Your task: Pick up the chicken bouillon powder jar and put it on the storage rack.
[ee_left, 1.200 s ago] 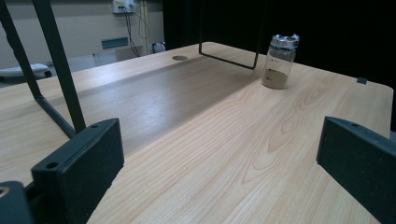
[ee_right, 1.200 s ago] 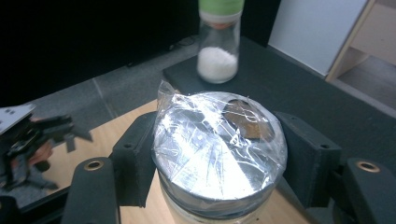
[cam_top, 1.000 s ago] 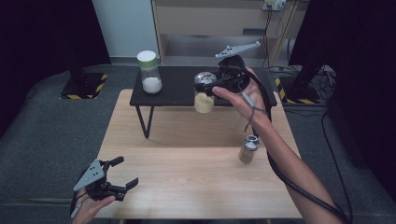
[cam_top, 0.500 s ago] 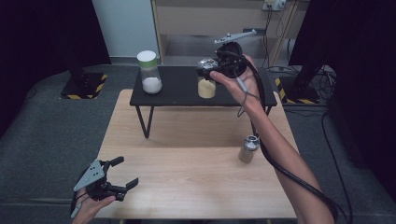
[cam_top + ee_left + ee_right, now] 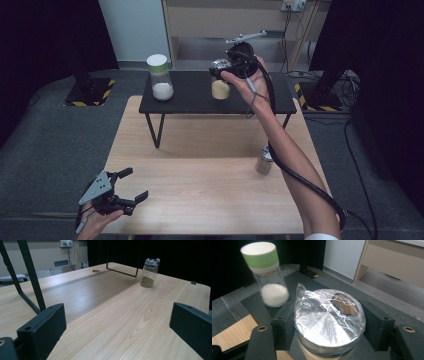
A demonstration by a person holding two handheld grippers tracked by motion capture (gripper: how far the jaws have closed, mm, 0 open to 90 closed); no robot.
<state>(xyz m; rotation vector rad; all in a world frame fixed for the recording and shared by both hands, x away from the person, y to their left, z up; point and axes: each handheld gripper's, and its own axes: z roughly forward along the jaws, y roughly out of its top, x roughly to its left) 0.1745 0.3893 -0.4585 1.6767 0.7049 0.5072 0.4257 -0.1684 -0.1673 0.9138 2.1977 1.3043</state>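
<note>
**Jar held over the black shelf**

Wooden table (image 5: 210, 175) fills the lower centre; black shelf (image 5: 190, 97) upper centre, green-lidded jar (image 5: 160, 77) on its left; small jar (image 5: 263, 160) centre-right; right gripper (image 5: 227, 70) clamped round foil-capped jar (image 5: 329, 320) of tan powder over the shelf; likely placing, next a level set-down, then release; left gripper (image 5: 127, 192) lower left, jaws wide, empty.

Even overhead light leaves the worktop (image 5: 210, 165) bright against dark surroundings; glare streaks the plastic wrap (image 5: 328, 315), and the green-lidded jar (image 5: 265, 275) looks slightly blurred.
</note>
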